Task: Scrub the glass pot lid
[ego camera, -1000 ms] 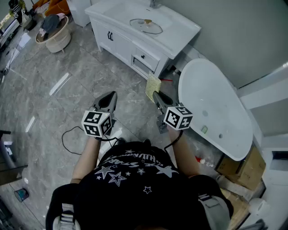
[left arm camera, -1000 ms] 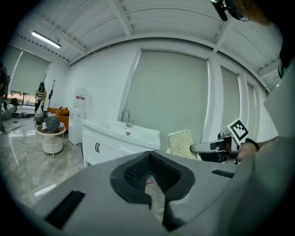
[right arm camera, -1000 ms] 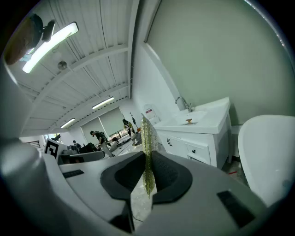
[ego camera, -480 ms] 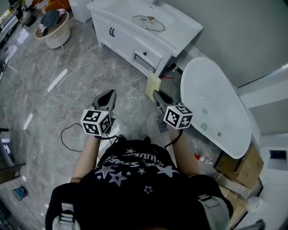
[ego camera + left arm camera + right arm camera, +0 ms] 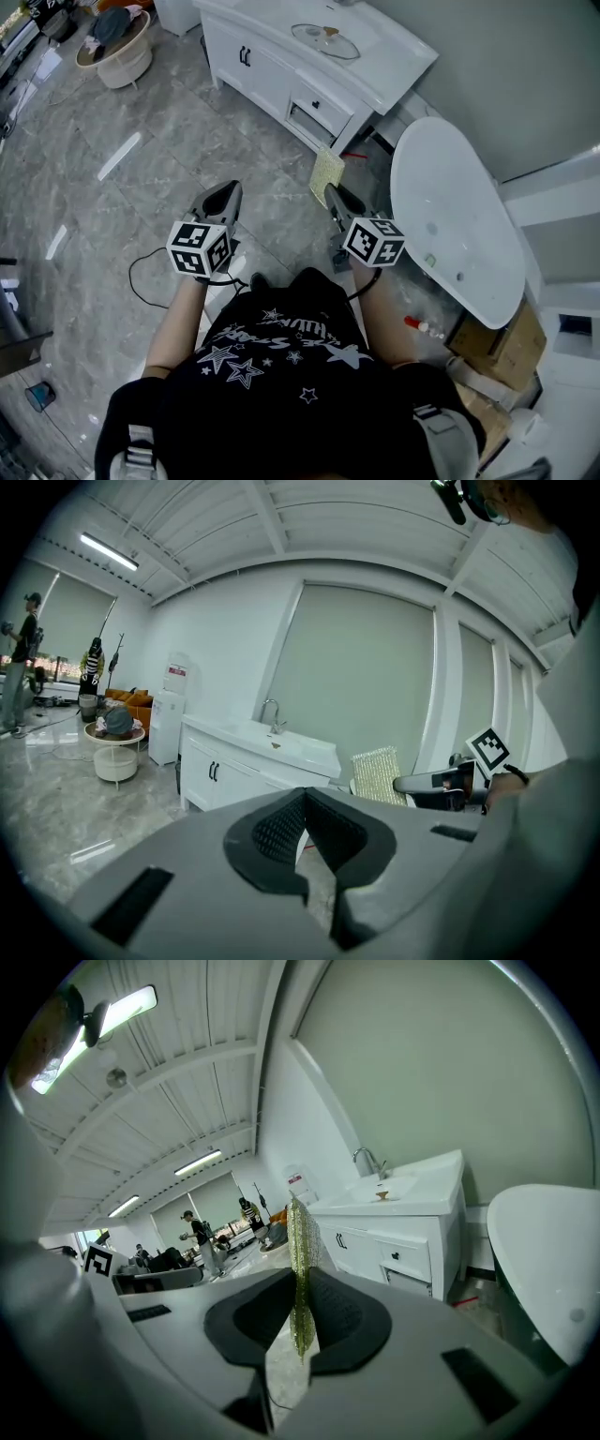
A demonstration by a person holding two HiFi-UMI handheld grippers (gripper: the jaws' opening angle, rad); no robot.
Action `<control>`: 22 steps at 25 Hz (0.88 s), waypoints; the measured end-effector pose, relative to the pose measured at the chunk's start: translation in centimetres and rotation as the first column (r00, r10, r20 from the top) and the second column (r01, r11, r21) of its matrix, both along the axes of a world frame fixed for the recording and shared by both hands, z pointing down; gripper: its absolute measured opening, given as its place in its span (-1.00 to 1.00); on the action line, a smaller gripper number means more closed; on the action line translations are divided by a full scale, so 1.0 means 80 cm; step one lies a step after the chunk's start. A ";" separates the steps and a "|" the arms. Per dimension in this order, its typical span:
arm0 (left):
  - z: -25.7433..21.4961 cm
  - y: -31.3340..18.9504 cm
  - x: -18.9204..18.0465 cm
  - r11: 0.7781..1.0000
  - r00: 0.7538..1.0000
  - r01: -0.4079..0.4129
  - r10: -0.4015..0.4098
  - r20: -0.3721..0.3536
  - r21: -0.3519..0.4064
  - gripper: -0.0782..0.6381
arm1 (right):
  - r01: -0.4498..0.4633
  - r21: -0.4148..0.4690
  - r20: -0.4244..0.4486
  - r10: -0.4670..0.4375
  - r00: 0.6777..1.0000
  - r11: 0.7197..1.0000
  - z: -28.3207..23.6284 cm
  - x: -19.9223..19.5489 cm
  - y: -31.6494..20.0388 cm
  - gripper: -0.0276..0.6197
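The glass pot lid (image 5: 325,40) lies in the basin of the white vanity (image 5: 281,70), far ahead of both grippers; its knob (image 5: 382,1195) shows in the right gripper view. My right gripper (image 5: 331,195) is shut on a yellow-green scrub cloth (image 5: 327,173), which stands upright between its jaws (image 5: 300,1241). My left gripper (image 5: 225,193) is shut with nothing in it (image 5: 305,794). Both are held at waist height over the floor. From the left gripper view the cloth (image 5: 377,773) and the right gripper (image 5: 436,783) appear at the right.
A white oval bathtub (image 5: 455,216) stands to the right of the vanity. A black cable (image 5: 150,272) lies on the marble floor at my left. A round table (image 5: 122,47) with clutter is far left, cardboard boxes (image 5: 506,347) at the right. People stand far off (image 5: 21,658).
In the head view the vanity and lid have slid to the right and up. Both grippers have risen slightly and stay shut, the right one still holding the cloth.
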State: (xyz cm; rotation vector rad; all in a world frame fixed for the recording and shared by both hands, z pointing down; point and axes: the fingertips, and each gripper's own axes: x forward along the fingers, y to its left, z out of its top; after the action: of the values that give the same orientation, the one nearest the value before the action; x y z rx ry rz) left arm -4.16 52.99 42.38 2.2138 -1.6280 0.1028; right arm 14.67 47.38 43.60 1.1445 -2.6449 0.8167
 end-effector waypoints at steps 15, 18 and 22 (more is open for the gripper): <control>0.022 -0.056 -0.044 0.998 0.998 0.057 -0.056 0.011 -0.037 -0.76 | 0.073 -0.021 -0.002 -0.073 0.997 0.997 0.026 -0.040 -0.082 -0.74; 0.025 -0.104 -0.058 0.995 0.996 0.085 -0.085 0.017 -0.042 -0.76 | 0.080 -0.019 0.012 -0.080 0.997 0.997 0.028 -0.050 -0.137 -0.74; 0.026 -0.172 -0.064 0.995 0.996 0.088 -0.088 0.017 -0.049 -0.76 | 0.073 -0.010 0.035 -0.073 0.997 0.997 0.022 -0.056 -0.215 -0.74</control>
State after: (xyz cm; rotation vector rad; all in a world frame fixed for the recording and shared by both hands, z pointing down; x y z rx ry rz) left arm -9.28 39.22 44.49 2.1058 -1.7092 0.1342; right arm 10.20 30.22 45.33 1.0333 -2.6884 0.8447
